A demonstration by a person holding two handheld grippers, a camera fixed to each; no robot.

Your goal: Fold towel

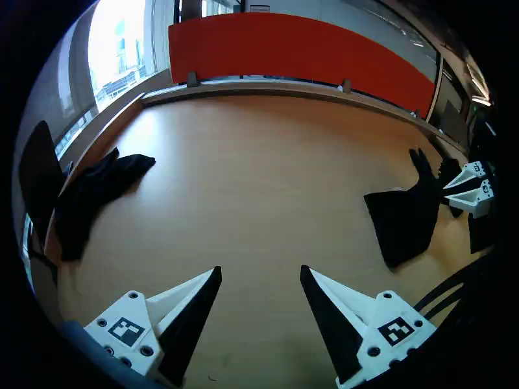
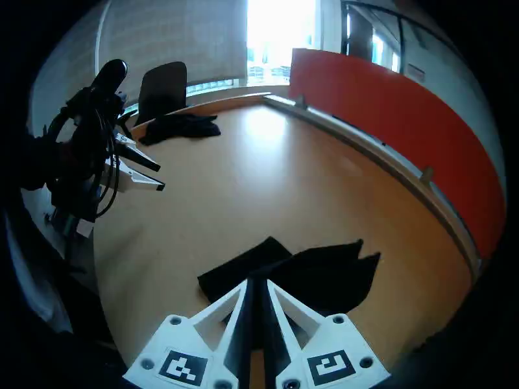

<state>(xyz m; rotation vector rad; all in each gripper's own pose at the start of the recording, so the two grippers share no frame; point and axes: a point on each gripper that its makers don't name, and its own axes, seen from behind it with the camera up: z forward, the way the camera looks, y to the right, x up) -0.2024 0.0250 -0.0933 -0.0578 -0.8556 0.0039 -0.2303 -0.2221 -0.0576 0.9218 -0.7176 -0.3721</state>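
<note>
A black towel (image 1: 405,220) lies crumpled on the wooden table (image 1: 259,181) at the right side of the left gripper view. In the right gripper view the same towel (image 2: 324,275) spreads just ahead of my right gripper (image 2: 257,282), whose fingers are pressed together on its near edge. The left gripper view has that right gripper (image 1: 449,194) at the towel's far right end. My left gripper (image 1: 259,268) stands open over bare table, nothing between its fingers, well to the left of the towel. It also appears held by a hand at the left of the right gripper view (image 2: 160,178).
A second dark cloth (image 1: 97,188) lies bunched at the table's far left corner (image 2: 178,126). A black chair (image 2: 162,84) stands behind it. A red partition (image 1: 292,48) runs along the table's back edge. Windows lie beyond.
</note>
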